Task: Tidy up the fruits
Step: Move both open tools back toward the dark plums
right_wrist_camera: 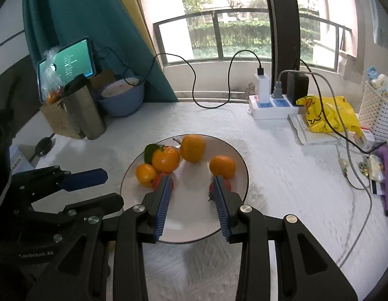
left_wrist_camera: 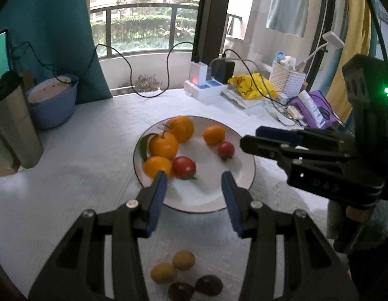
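Observation:
A white plate (left_wrist_camera: 209,195) on the white tablecloth holds several oranges (left_wrist_camera: 163,145) and two red tomatoes (left_wrist_camera: 183,167). My left gripper (left_wrist_camera: 194,178) is open and empty above the plate's near side. Below it on the cloth lie two yellow-green fruits (left_wrist_camera: 183,260) and two dark purple fruits (left_wrist_camera: 209,285). My right gripper (right_wrist_camera: 191,183) is open and empty over the plate (right_wrist_camera: 194,225), its fingers partly hiding both tomatoes (right_wrist_camera: 156,180). The right gripper also shows in the left wrist view (left_wrist_camera: 266,139), and the left gripper shows in the right wrist view (right_wrist_camera: 103,183).
A steel flask (left_wrist_camera: 13,125) and a blue basin (left_wrist_camera: 53,100) stand at the far left. A power strip (right_wrist_camera: 271,107) with chargers, a yellow bag (right_wrist_camera: 327,115), a white basket (right_wrist_camera: 377,115) and clutter fill the right side. Cables cross the back.

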`<state>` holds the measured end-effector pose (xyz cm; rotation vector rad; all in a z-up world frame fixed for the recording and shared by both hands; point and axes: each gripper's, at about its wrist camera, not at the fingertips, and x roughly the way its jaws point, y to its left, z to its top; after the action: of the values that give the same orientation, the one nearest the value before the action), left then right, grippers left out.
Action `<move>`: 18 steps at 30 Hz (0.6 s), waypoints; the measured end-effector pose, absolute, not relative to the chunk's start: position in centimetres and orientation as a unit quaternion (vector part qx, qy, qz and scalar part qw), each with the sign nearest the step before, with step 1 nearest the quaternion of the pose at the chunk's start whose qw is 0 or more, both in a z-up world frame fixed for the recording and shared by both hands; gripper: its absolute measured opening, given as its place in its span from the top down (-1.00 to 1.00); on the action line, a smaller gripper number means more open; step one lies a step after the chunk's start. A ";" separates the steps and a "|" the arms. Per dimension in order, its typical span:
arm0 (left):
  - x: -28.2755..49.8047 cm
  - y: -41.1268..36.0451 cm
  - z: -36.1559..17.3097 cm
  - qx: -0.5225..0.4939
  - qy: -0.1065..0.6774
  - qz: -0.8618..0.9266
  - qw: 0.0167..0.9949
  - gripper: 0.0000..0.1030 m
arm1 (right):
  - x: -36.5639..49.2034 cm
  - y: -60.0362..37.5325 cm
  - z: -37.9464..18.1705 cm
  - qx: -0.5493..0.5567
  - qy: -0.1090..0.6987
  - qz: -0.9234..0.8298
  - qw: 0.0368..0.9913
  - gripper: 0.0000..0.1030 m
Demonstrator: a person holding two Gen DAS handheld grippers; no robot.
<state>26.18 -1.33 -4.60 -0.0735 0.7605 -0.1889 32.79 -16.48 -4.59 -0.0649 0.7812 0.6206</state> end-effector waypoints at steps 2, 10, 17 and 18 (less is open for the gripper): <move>25.5 -1.3 -4.4 -0.037 0.368 -0.090 0.925 0.09 | 32.2 -16.6 -4.3 -0.032 0.372 0.298 0.879 0.28; 22.4 -1.1 -4.3 -0.042 0.360 -0.084 0.928 0.09 | 29.3 -16.7 -3.6 -0.036 0.364 0.303 0.880 0.28; 20.2 -0.4 -4.8 -0.049 0.360 -0.078 0.928 0.09 | 27.2 -16.3 -3.9 -0.041 0.367 0.306 0.877 0.28; 19.9 -0.2 -4.9 -0.051 0.361 -0.077 0.928 0.09 | 26.8 -16.3 -3.9 -0.042 0.368 0.306 0.877 0.28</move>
<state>19.94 -0.24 -4.90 -0.1041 0.7397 -0.1584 26.82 -16.25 -3.95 -0.0882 0.7676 0.6380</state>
